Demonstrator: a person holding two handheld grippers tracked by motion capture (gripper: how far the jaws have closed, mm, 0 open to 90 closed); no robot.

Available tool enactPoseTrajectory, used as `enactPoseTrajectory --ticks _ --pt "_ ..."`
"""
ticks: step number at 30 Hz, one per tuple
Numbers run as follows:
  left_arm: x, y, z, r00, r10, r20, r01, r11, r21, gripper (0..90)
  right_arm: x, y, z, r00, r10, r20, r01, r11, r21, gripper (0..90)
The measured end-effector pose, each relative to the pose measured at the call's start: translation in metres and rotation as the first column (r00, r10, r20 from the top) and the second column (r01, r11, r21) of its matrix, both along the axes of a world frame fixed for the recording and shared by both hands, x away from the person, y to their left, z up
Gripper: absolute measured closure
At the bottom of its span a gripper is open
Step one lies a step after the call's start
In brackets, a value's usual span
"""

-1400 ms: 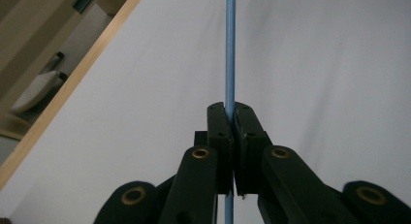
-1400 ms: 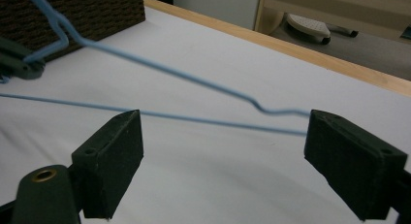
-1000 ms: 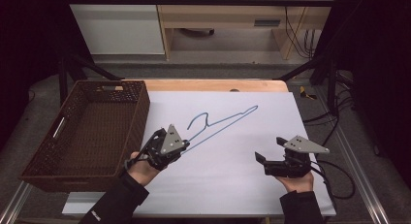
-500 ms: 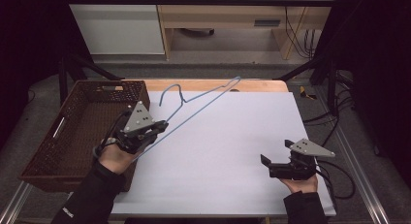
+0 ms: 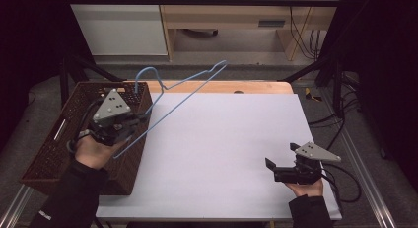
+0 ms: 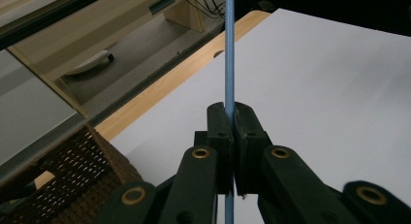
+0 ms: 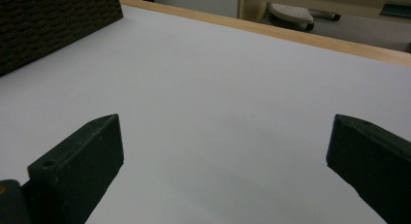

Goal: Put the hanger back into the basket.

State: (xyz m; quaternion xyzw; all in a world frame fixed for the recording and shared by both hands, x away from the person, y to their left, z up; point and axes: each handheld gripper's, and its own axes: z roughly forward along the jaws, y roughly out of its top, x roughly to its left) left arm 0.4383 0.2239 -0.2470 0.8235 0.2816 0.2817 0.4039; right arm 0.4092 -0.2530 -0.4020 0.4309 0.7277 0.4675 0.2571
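Left tool (image 5: pixel 135 127) now raised over wicker basket (image 5: pixel 59 139), clamping blue wire hanger (image 5: pixel 182 90), right tool (image 5: pixel 272 168) spread wide.

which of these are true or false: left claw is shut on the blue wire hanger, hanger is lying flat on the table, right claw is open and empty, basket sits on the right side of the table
1. The left claw is shut on the blue wire hanger. True.
2. The hanger lies flat on the table. False: it is lifted, angled up over the table's far edge.
3. The right claw is open and empty. True.
4. The basket sits on the table's right side. False: it is at the left, under the left hand.
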Motion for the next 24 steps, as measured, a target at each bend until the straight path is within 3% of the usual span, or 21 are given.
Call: enactPoseTrajectory --ticks 3,6,14,17,24 --pt "0.005 0.012 0.003 0.9998 0.018 -0.010 -0.018 0.9998 0.009 87.0 0.001 0.000 -0.001 1.0000 0.001 -0.002 -0.001 1.000 -0.007 0.4" --pt "0.008 0.025 0.004 0.9989 0.042 -0.018 -0.043 0.9990 -0.013 87.0 0.000 0.000 -0.001 1.0000 0.001 -0.006 -0.001 1.000 -0.001 0.4" --pt "0.010 0.063 0.002 0.9964 0.080 -0.030 -0.080 0.9968 0.007 87.0 0.000 0.000 -0.001 1.0000 0.003 -0.004 -0.003 1.000 -0.003 0.6" --pt "0.011 0.078 0.001 0.9937 0.108 -0.032 -0.106 0.9938 0.033 87.0 0.001 0.001 -0.002 0.9999 0.000 -0.013 0.000 1.000 -0.007 0.7" --pt "0.018 0.109 -0.010 0.9831 0.177 -0.047 -0.175 0.9838 0.039 87.0 0.000 0.001 -0.002 0.9999 0.003 -0.012 -0.003 1.000 -0.003 0.9"
